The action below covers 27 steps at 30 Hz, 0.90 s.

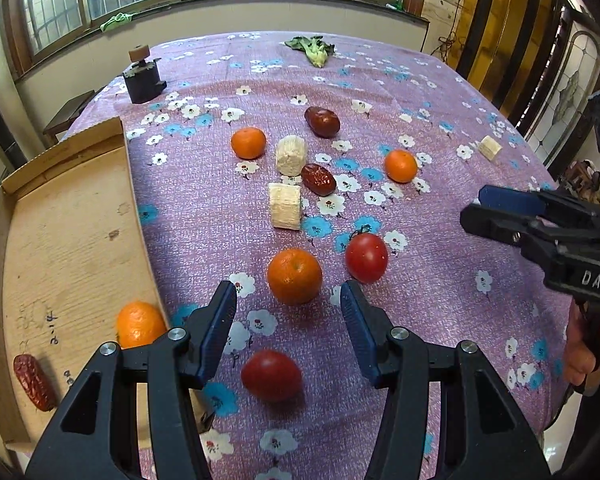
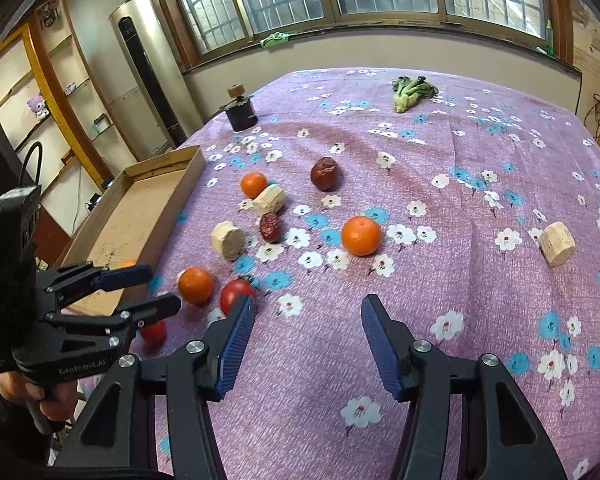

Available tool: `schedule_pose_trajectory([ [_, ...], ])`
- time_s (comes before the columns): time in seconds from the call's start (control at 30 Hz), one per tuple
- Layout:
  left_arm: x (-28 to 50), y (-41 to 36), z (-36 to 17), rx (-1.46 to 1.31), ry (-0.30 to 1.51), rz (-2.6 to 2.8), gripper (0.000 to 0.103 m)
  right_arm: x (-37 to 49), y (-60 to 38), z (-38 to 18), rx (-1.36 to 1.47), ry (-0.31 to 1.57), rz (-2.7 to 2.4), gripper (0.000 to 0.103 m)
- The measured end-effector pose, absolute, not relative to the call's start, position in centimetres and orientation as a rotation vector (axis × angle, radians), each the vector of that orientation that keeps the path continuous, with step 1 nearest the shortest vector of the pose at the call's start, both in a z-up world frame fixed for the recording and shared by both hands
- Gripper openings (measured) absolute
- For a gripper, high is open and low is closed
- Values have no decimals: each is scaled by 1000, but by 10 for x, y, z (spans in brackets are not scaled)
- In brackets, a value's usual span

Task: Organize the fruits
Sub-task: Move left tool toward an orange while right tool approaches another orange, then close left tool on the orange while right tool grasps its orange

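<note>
My left gripper (image 1: 288,296) is open and empty above the purple flowered cloth, with an orange (image 1: 295,276) just ahead between its fingertips and a red tomato (image 1: 271,375) below, between the fingers. A second tomato (image 1: 366,258) lies to the right. The cardboard tray (image 1: 68,216) on the left holds an orange (image 1: 140,324) and a red date (image 1: 34,382). My right gripper (image 2: 308,306) is open and empty over bare cloth; an orange (image 2: 361,235) lies ahead of it. It also shows in the left wrist view (image 1: 476,210).
Farther out lie two more oranges (image 1: 248,143) (image 1: 400,165), two dates (image 1: 322,121) (image 1: 318,179), pale corn-cob pieces (image 1: 285,205) (image 1: 291,156) (image 2: 557,243), a green vegetable (image 2: 410,90) and a small dark stand (image 1: 143,78). The table edge runs along the right.
</note>
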State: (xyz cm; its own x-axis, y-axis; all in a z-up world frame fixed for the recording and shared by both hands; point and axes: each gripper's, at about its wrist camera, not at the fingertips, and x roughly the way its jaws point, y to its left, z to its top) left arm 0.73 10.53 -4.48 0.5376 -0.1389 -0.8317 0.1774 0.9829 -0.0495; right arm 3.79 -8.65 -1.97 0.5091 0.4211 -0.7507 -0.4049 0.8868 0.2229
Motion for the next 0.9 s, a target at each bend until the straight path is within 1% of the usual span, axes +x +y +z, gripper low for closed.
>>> schedule_pose_trajectory([
  [0.3, 26, 100, -64, 50, 1030, -198, 53, 76, -81, -36, 9, 928, 454, 57],
  [0.4, 31, 98, -71, 53, 1044, -196, 53, 91, -77, -44, -15, 932, 425, 55],
  [0.47, 32, 97, -72, 72, 1036, -184, 53, 101, -74, -51, -22, 939, 414, 52],
  [0.53, 34, 98, -72, 68, 1031, -180, 52, 110, -71, -58, -34, 946, 398, 44],
  [0.57, 35, 98, -72, 68, 1028, -180, 50, 114, -71, -62, -41, 952, 387, 41],
  [0.6, 36, 99, -72, 72, 1023, -177, 46, 118, -70, -67, -52, 958, 376, 34],
  [0.67, 37, 100, -72, 70, 1017, -178, 39, 117, -68, -69, -63, 947, 372, 34],
  [0.7, 37, 101, -72, 64, 1013, -180, 31, 116, -69, -69, -64, 946, 369, 34],
  [0.9, 32, 104, -67, 43, 998, -207, 30, 98, -73, -56, 3, 932, 409, 33],
])
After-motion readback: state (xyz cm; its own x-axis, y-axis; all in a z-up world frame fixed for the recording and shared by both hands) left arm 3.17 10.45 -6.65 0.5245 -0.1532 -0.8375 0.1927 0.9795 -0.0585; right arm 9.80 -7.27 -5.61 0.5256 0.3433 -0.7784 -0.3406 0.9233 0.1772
